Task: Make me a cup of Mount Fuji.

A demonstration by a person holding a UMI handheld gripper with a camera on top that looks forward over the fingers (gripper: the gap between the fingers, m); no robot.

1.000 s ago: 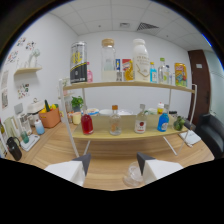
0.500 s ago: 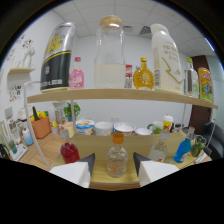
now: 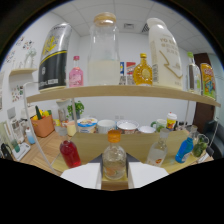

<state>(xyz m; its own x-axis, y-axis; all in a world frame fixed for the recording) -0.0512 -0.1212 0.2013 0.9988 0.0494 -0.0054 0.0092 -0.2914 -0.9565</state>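
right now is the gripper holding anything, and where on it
Nothing is held. The gripper is open; the orange-capped bottle stands on the lower shelf between its fingers, with gaps either side.

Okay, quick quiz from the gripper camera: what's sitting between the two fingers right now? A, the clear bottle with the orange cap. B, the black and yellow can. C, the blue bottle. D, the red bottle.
A: the clear bottle with the orange cap stands on the lower shelf between the gripper fingers, with the red bottle off to one side and the blue bottle to the other.
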